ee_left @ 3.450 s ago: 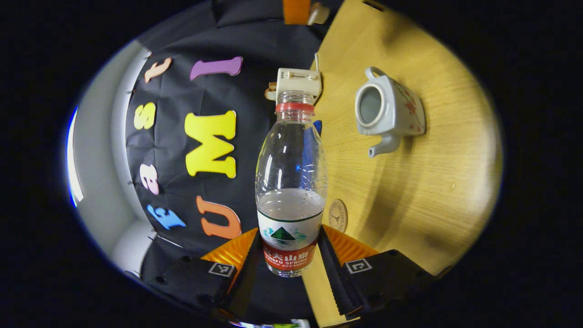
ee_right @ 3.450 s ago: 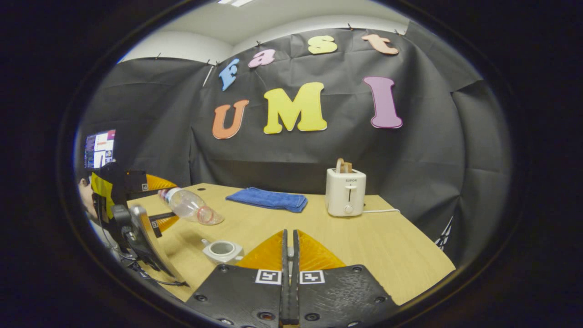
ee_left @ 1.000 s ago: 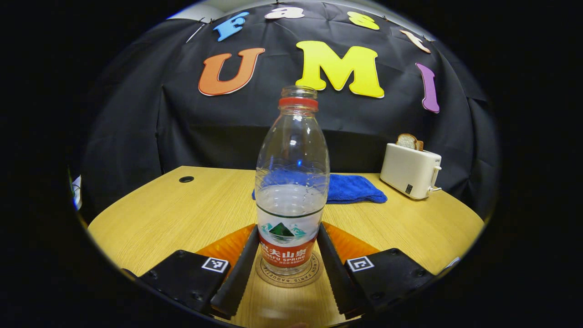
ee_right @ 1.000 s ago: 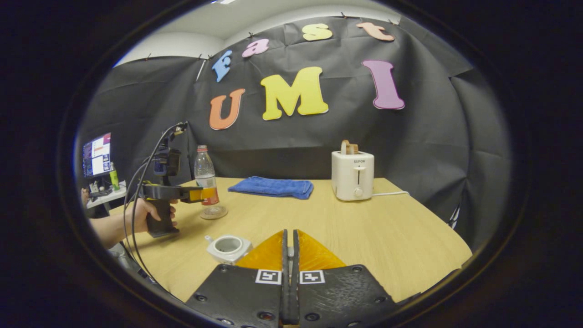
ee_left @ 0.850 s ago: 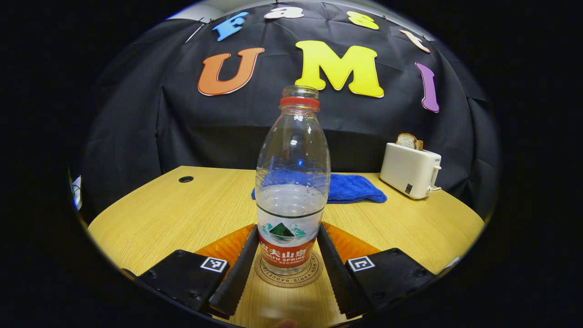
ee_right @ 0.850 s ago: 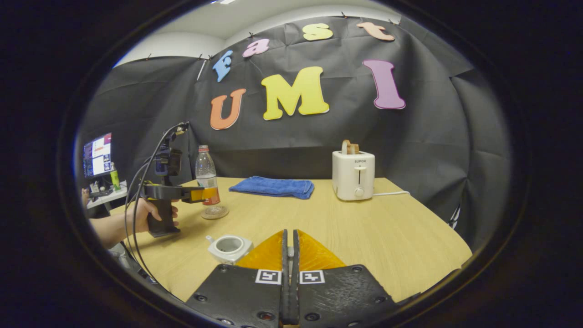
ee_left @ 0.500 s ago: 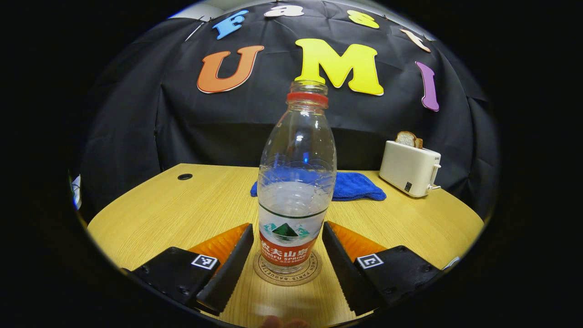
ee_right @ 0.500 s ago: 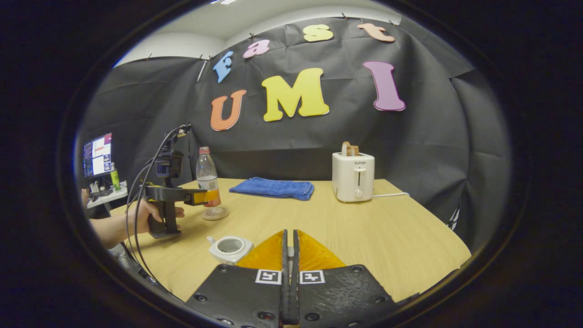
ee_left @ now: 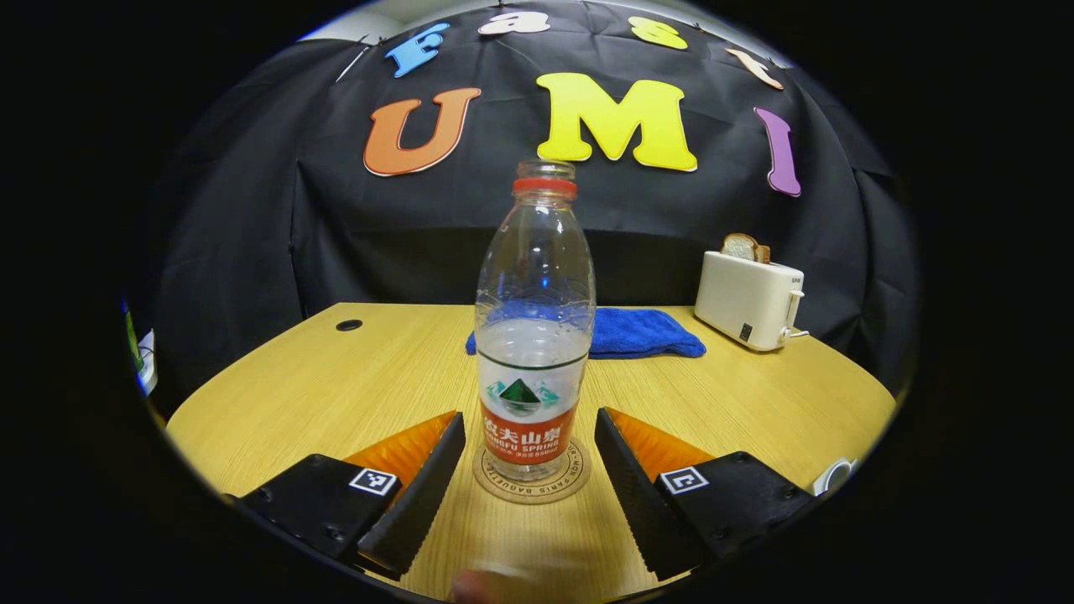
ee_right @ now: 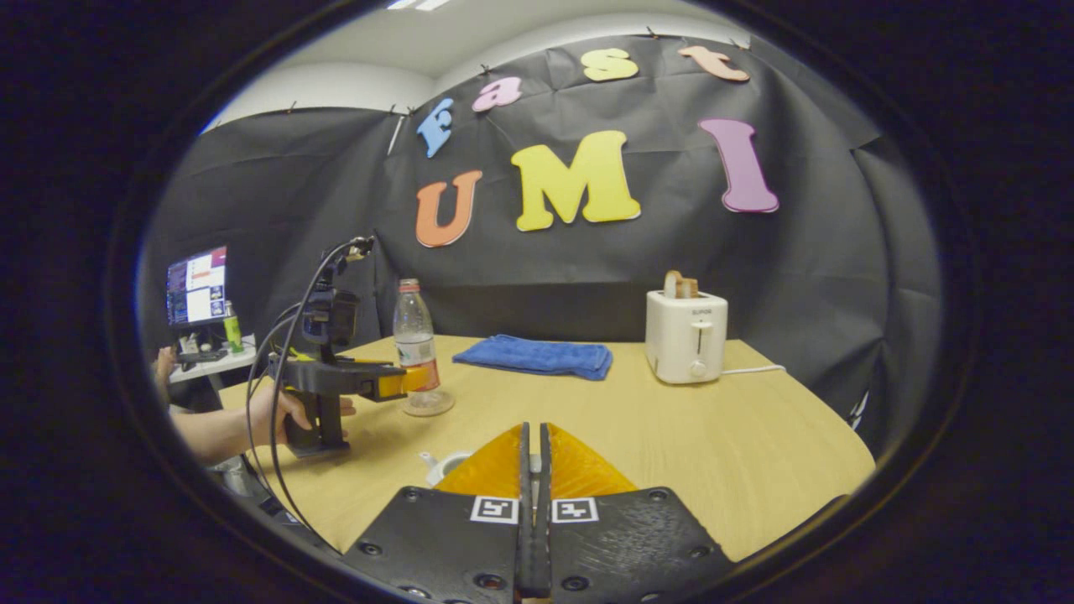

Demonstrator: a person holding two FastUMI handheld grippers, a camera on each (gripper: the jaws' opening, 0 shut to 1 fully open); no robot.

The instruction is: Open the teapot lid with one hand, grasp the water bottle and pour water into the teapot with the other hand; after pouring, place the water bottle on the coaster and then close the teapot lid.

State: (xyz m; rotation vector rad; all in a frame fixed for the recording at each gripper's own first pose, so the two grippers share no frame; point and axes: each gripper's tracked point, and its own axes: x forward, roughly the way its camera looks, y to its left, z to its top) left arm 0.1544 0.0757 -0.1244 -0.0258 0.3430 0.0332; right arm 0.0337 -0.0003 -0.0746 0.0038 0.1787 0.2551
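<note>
Bottle (ee_left: 534, 335) stands upright on the coaster (ee_left: 532, 482), left gripper (ee_left: 530, 482) spread clear either side. Right gripper (ee_right: 530, 470) is closed, its contents hidden. Withdraw straight from the coaster, then lower squarely onto the teapot (ee_right: 443, 466) nearer you.

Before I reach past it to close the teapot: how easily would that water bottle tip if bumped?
Fairly easily, probably: the water bottle is tall and narrow, standing free on the coaster. Its water, roughly half full, sits low, which likely steadies it somewhat.
</note>
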